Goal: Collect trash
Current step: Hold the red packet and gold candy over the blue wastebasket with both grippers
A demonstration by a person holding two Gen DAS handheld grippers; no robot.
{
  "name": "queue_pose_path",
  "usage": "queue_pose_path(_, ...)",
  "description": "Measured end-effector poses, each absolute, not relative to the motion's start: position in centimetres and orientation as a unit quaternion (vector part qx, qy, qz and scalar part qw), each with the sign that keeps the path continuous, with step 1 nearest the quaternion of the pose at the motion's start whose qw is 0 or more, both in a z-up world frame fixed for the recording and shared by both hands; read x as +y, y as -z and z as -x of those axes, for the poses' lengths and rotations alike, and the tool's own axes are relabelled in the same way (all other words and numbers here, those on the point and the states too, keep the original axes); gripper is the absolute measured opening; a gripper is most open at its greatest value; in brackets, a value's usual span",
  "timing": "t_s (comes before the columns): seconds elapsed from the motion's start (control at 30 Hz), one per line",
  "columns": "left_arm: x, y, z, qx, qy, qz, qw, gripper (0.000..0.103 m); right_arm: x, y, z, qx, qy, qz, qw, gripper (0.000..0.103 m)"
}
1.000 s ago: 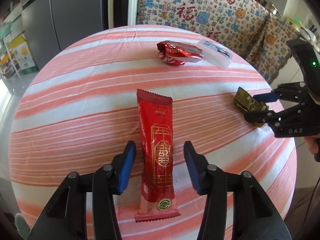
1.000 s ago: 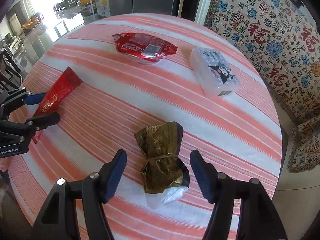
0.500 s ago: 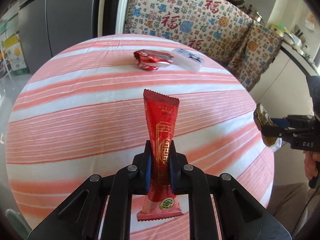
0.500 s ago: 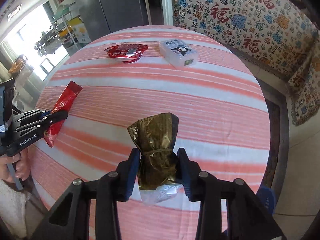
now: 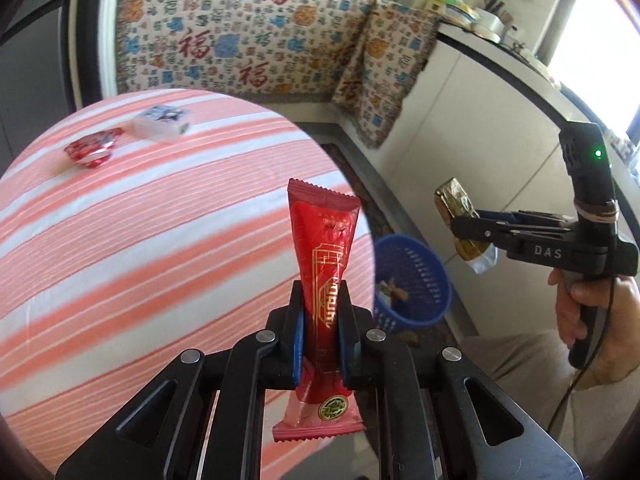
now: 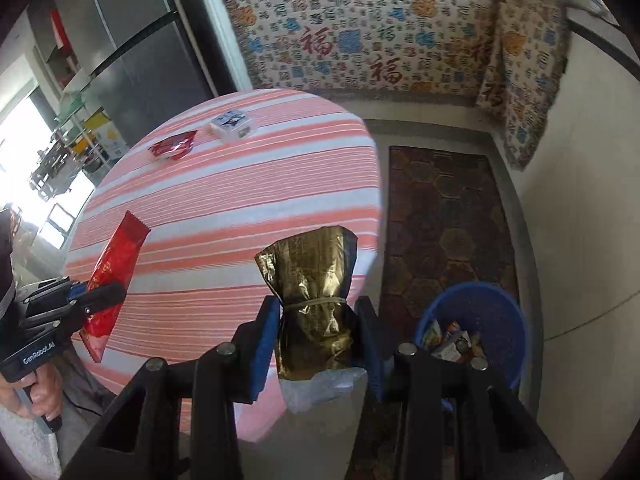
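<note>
Carrying one piece of trash in each gripper, the person holds both loads off the striped tabletop point(image 5: 120, 240) and near the blue waste basket point(image 6: 500, 312) on the floor.

Left gripper point(image 5: 320, 332): jaws clamped on a long red snack wrapper point(image 5: 326, 248), gripped about a third of the way up. The wrapper's long axis runs straight ahead along the fingers, with its serrated far end pointing away from the gripper and its near end hanging behind the pads. From this gripper the basket lies ahead and to the right, just past the tabletop's edge and below.

Right gripper point(image 6: 316, 336): jaws clamped on a gold foil packet point(image 6: 312, 280) tied at the waist with a thin band, a clear plastic tail trailing behind the pads. Its long axis also runs along the fingers. From this gripper the basket lies to the right and below, close beside the right finger; other wrappers already lie inside it.

Judgement: the right gripper is the nearer of the two to the basket, so its packet probably calls for only a short shift rightward before release, while the left must cross farther.

A crumpled red wrapper point(image 6: 173, 146) and a small clear plastic box point(image 6: 232, 123) lie on the tabletop, well ahead of both grippers.
</note>
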State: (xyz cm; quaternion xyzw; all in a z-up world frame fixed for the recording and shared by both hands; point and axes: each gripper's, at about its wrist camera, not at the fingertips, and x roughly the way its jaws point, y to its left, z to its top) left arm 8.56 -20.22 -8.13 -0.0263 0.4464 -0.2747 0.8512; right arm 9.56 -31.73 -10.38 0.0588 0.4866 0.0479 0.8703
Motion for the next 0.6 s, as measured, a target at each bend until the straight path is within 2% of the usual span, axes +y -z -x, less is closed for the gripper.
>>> queue_pose_path(0.23,-31.1,8.7,-10.2,0.460,0.337,0.013,0.821,0.012,-40.2,12.5,-8.5,0.490,0.053,-0.085,0.866,0.039)
queue_pose_path(0.6,-44.5,16.1,-14.4,0.516,0.373,-0.015,0.771,0.012,-52.2,20.9,-9.8,0.521,0.146,-0.154,0.827,0.040)
